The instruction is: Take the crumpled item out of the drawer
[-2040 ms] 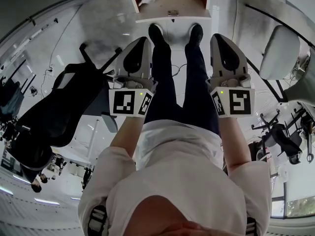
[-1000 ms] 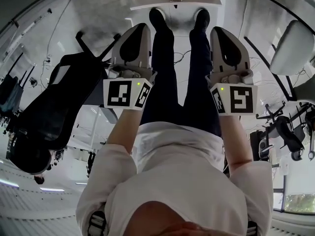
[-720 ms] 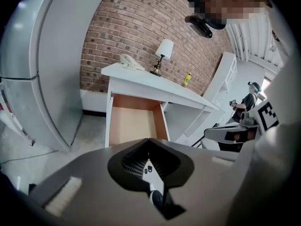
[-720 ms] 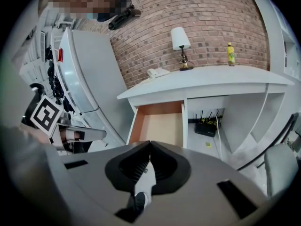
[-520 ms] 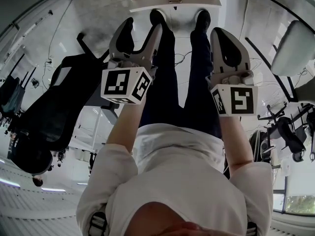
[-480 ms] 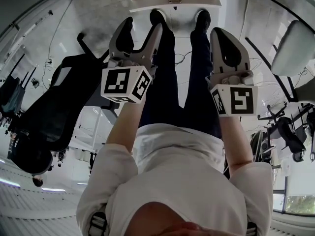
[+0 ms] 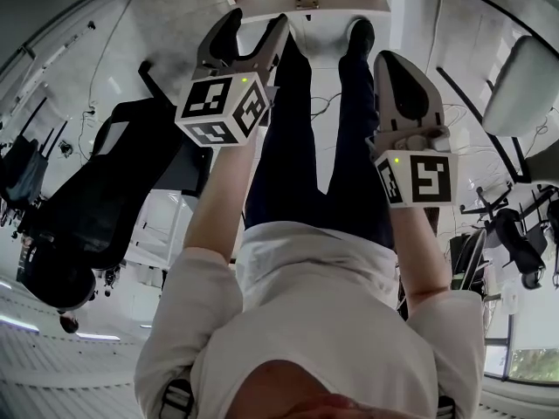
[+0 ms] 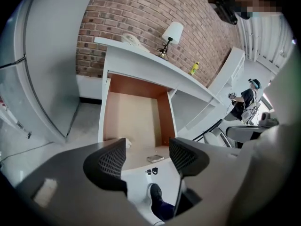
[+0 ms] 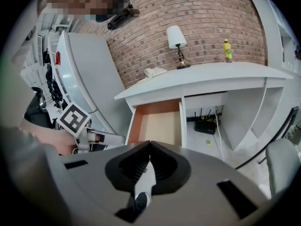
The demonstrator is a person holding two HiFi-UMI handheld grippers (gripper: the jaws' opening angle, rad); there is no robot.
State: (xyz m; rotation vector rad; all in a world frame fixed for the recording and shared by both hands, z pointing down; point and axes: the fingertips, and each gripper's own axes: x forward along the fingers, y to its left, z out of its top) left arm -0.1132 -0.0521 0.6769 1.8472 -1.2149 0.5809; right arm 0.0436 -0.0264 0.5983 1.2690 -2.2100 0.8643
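Brick wall (image 8: 141, 13) behind, desk (image 8: 141, 62) drawer (image 8: 136, 117) pulled open; crumpled item (image 8: 127, 143) is seen in its front left corner. Left tongs (image 8: 148, 154) have just been opened, empty; right tongs (image 9: 148, 166) are pressed together.

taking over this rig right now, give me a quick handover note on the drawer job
Left gripper: jaws have just been opening and now stand wide apart with nothing between them, aimed down at the drawer.
Right gripper: shut, empty.
Wooden drawer with a white front: pulled open under the white desk.
Crumpled white item: lies in the drawer's near left corner, partly hidden behind a left jaw, untouched.
Done: drawer open.
Left: reach in, probably with the left gripper, close on the item and lift it out.
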